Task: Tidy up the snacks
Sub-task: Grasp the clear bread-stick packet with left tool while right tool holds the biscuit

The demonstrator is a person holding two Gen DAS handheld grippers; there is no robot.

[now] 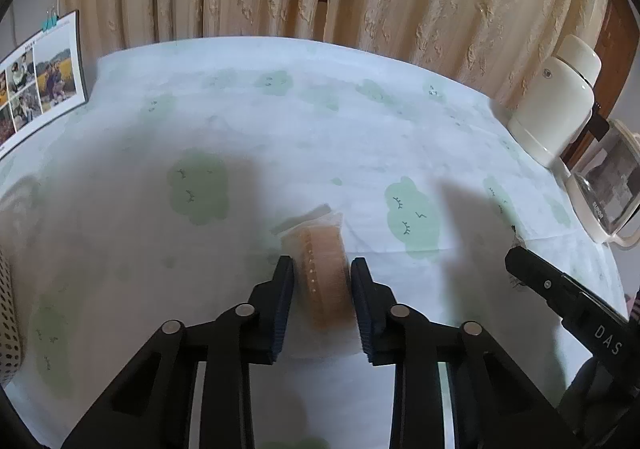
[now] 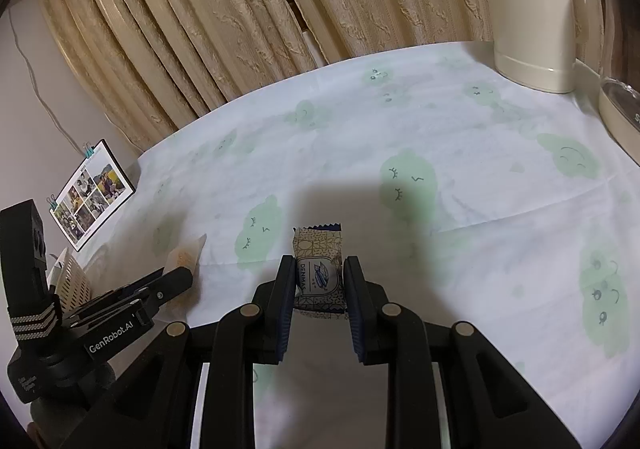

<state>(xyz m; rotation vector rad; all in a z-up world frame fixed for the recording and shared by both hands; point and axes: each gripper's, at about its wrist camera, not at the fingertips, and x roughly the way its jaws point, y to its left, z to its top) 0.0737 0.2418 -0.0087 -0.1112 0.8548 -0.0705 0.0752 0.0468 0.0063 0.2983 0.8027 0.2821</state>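
Note:
My left gripper (image 1: pixel 322 273) is shut on a clear-wrapped stack of brown biscuits (image 1: pixel 326 277), held just above the cloud-print tablecloth (image 1: pixel 280 121). My right gripper (image 2: pixel 319 273) is shut on a small patterned snack packet (image 2: pixel 319 273) labelled DENMAS in blue and beige. In the right wrist view the left gripper (image 2: pixel 176 281) shows at the lower left with the biscuit pack (image 2: pixel 185 255) sticking out past its tips. The right gripper's finger (image 1: pixel 560 285) enters the left wrist view at the right edge.
A perforated cream basket (image 2: pixel 74 281) stands at the table's left edge, also visible as a basket wall (image 1: pixel 8 321). A photo card (image 1: pixel 38 85) leans at the far left. A white thermos jug (image 1: pixel 556 105) and a glass kettle (image 1: pixel 608 189) stand at the right. Curtains hang behind.

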